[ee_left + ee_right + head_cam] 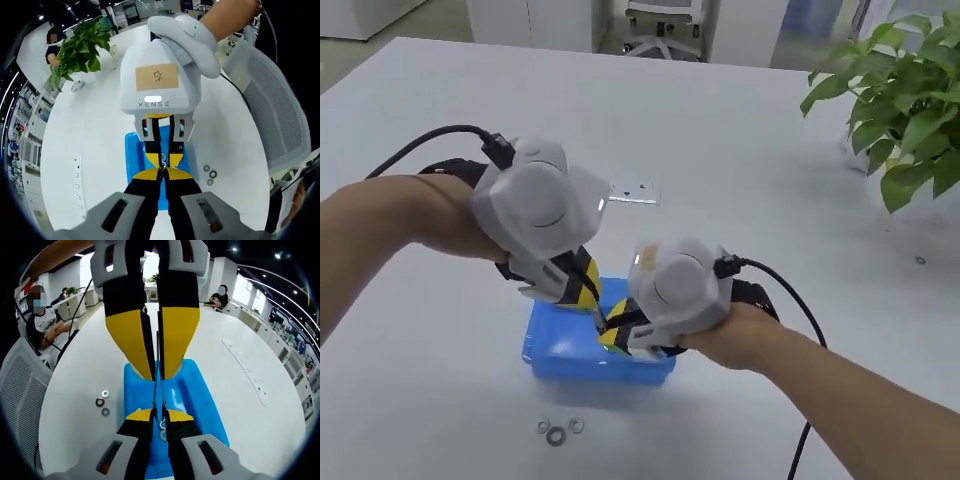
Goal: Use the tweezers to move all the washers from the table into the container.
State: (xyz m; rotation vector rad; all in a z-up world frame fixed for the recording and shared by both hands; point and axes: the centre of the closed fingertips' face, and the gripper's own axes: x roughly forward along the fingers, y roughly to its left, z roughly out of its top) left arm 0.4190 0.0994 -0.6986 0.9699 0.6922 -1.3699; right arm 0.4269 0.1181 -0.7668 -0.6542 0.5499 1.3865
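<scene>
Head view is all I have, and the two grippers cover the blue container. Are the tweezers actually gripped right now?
Observer: Yes. In the right gripper view the thin tweezers run from the left gripper down into the right gripper, and both pairs of fingers are closed on them.
Operator: Any washers in the container yet?
Observer: Two washers show against the floor of the blue container, right between the right gripper's fingers. I cannot tell whether the tweezers grip one of them.
</scene>
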